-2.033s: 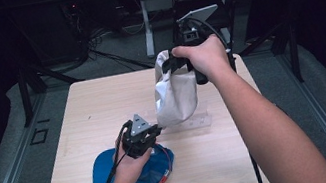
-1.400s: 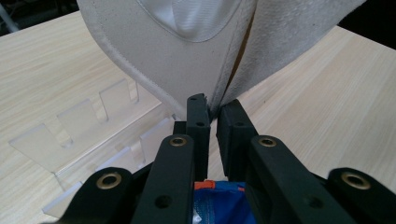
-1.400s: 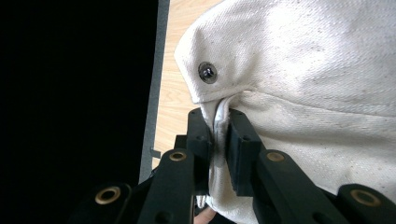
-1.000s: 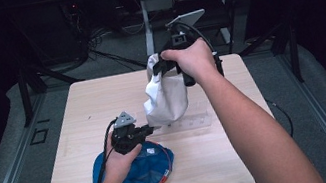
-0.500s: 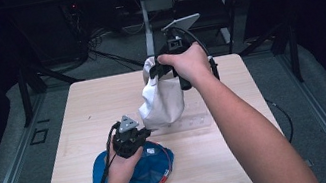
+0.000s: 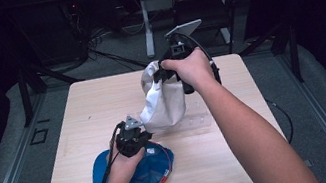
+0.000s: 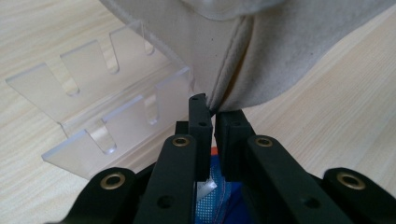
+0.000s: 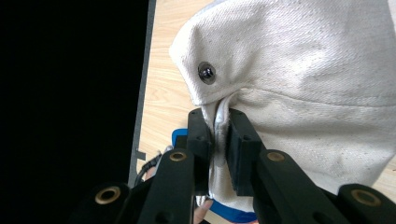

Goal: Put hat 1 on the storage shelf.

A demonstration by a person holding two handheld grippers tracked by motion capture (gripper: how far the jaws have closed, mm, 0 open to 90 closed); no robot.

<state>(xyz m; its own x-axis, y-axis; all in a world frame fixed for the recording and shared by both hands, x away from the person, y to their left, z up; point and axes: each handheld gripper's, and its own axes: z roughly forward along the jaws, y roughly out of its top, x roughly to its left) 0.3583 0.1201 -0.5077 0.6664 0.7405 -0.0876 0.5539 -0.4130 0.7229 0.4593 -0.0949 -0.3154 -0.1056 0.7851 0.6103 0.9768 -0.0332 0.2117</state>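
Observation:
A cream cloth (image 6: 165, 103) with a dark snap stud (image 8: 206, 72) hangs above the wooden table (image 6: 92, 104). My right gripper (image 6: 160, 74) is shut on its upper seam; in the right gripper view the jaws (image 8: 217, 116) pinch the folded edge of the cream cloth (image 8: 303, 70). My left gripper (image 6: 147, 134) is low over the table, shut on the lower corner of the cream cloth (image 7: 280, 60), and its jaws (image 7: 214, 109) stand almost together. A blue fabric item (image 6: 152, 172) with red trim lies under the left hand.
A clear acrylic rack (image 7: 102, 93) with slotted walls lies on the table just beyond the left gripper, seen faintly under the cloth as the rack (image 6: 201, 120). Dark floor, cables and metal stands surround the table.
The right hand has carried the cloth to the left. The cloth's lower corner has come down to the left gripper, whose jaws now hold it.

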